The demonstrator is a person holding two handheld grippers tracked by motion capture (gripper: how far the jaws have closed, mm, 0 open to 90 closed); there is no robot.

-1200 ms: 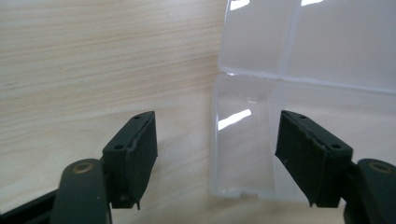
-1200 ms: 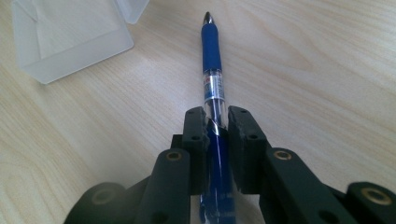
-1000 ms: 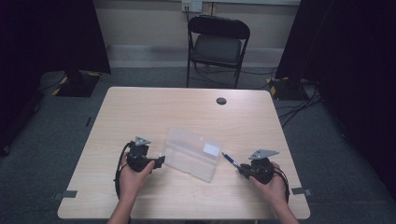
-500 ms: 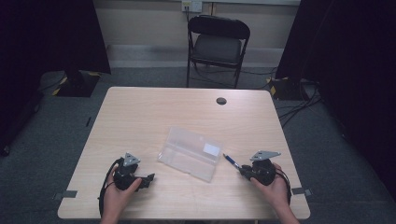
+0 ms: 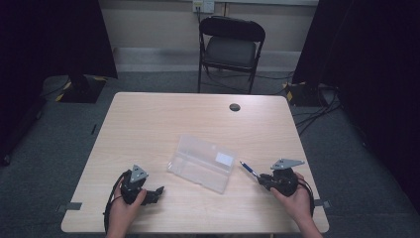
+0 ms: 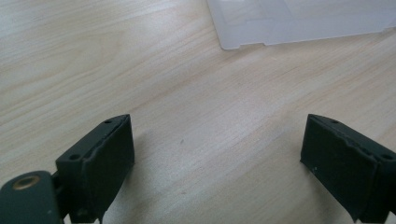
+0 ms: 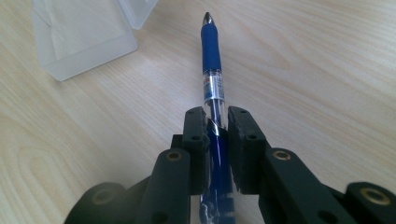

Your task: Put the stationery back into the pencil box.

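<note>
Down at the near right corner of the worktop, the right hand-held gripper is clamped on a blue pen, and in the right gripper view you can see the jaws squeezed tight on the clear part of the barrel, with the blue rubber grip and the metal tip sticking out ahead of the pads, pointing toward the clear plastic box. The pen tip sits just off the box's right end, not touching it as far as I can tell. The person's right hand wraps the gripper body from behind. Over on the near left, the left hand-held gripper has just been opening its jaws, and they now stand wide apart with nothing between them but bare wood; the left gripper view shows both black pads hovering low over the grain, with a corner of the box further out ahead. That gripper is near the box's left end but clear of it. The box itself lies slanted around the middle of the worktop, lid shut, with a pale label on top. Further back there's a small dark round spot near the far edge, and behind the worktop a black folding chair on the grey floor.
</note>
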